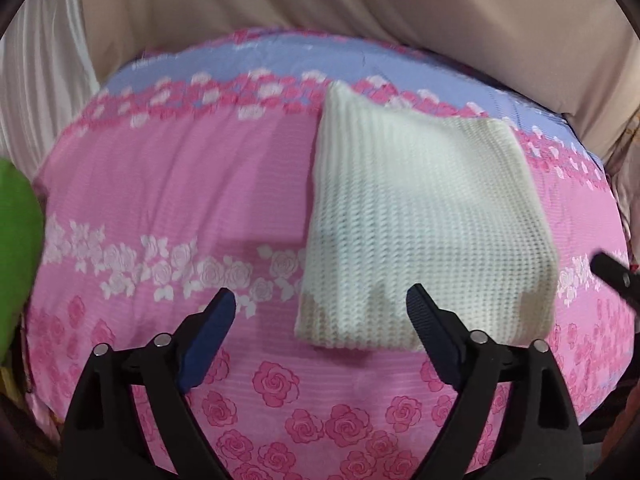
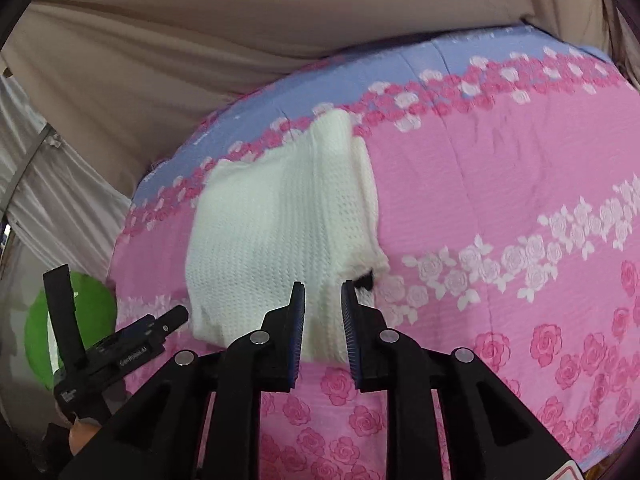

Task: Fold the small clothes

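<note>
A white knit garment [image 1: 420, 220] lies folded into a rectangle on the pink rose-print bedspread [image 1: 180, 200]. My left gripper [image 1: 320, 298] hovers over its near left corner, jaws wide open, nothing between them. In the right wrist view the same garment [image 2: 280, 220] shows a small black label [image 2: 365, 280] at its near right corner. My right gripper [image 2: 323, 287] hangs just above the garment's near edge. Its jaws stand a narrow gap apart and the pads press on no cloth. One of the left gripper's fingers [image 2: 176, 315] shows at the lower left.
A bright green object [image 2: 68, 332] sits off the bed's edge, also seen as the green object [image 1: 16, 240]. Beige and white draped fabric [image 1: 360, 20] hangs behind the bed. The bedspread has a lilac band [image 2: 460, 52] along its far side.
</note>
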A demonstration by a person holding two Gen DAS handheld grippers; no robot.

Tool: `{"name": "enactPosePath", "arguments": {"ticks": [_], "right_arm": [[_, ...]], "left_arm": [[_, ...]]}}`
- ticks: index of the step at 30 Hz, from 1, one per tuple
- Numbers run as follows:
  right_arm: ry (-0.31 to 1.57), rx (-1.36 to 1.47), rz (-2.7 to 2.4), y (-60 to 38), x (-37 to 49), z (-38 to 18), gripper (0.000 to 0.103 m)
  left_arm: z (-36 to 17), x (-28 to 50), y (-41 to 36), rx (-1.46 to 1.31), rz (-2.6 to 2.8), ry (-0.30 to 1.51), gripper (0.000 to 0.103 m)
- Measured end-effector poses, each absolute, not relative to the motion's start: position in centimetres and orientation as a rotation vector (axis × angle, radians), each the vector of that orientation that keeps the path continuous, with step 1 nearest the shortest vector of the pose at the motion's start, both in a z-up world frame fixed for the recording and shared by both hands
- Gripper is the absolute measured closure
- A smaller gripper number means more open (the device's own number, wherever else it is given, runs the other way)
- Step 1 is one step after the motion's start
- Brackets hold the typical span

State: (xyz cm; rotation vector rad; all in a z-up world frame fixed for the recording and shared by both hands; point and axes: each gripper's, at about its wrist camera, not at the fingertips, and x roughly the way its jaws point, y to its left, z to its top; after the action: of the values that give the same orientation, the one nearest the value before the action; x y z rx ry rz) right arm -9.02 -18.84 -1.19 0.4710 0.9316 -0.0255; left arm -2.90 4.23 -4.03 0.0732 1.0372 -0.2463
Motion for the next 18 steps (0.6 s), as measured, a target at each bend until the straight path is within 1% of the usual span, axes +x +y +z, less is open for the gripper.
{"name": "enactPosePath", "arguments": {"ticks": [2, 3, 4, 5, 8, 10, 11, 12, 13, 16, 18], "right_arm": [[0.977, 0.393, -0.041, -18.7, -6.6, -2.4, 0.088], [1.051, 0.367, -0.052, -18.5, -4.9, -4.5, 0.089], [1.126, 0.358, -0.066, -18.9, -3.4, -7.0, 0.098], [1.128, 0.365, -0.039, -19.2, -2.4, -8.7, 0.103], [1.111, 0.41, -0.064, -19.9, -2.1, -7.8, 0.103], [1.061, 0.417, -0.079, -19.5, -3.5, -5.3, 0.097], [1.033, 0.383, -0.093, -19.0, -4.4, -4.1, 0.094], [1.005, 0.341, -0.107, -18.4, -6.0, -2.9, 0.088], [0.989, 0.326, -0.114, -18.1, -7.0, -2.3, 0.086], [0.961, 0.311, -0.17, -17.5, -10.5, -2.1, 0.069], [0.972, 0.326, -0.196, -17.5, -11.7, -2.8, 0.068]], "left_arm": [[-3.5, -3.1, 3.4, 0.09, -0.264, 1.023, 0.016], [-3.4, -3.0, 3.1, 0.096, -0.268, 1.019, 0.016], [-3.4, -3.0, 2.8, 0.099, -0.272, 1.019, 0.016], [-3.5, -2.8, 2.6, 0.101, -0.277, 1.023, 0.016], [-3.4, -3.1, 2.0, 0.125, -0.27, 1.012, 0.016], [-3.1, -3.6, 1.8, 0.147, -0.264, 0.986, 0.016], [-3.0, -4.1, 1.6, 0.164, -0.258, 0.97, 0.016], [-3.0, -4.3, 1.5, 0.177, -0.253, 0.965, 0.015], [-3.1, -4.4, 1.4, 0.185, -0.25, 0.964, 0.015], [-3.4, -4.9, 1.3, 0.197, -0.23, 0.962, 0.013], [-3.6, -5.2, 1.4, 0.188, -0.214, 0.958, 0.013]]}}
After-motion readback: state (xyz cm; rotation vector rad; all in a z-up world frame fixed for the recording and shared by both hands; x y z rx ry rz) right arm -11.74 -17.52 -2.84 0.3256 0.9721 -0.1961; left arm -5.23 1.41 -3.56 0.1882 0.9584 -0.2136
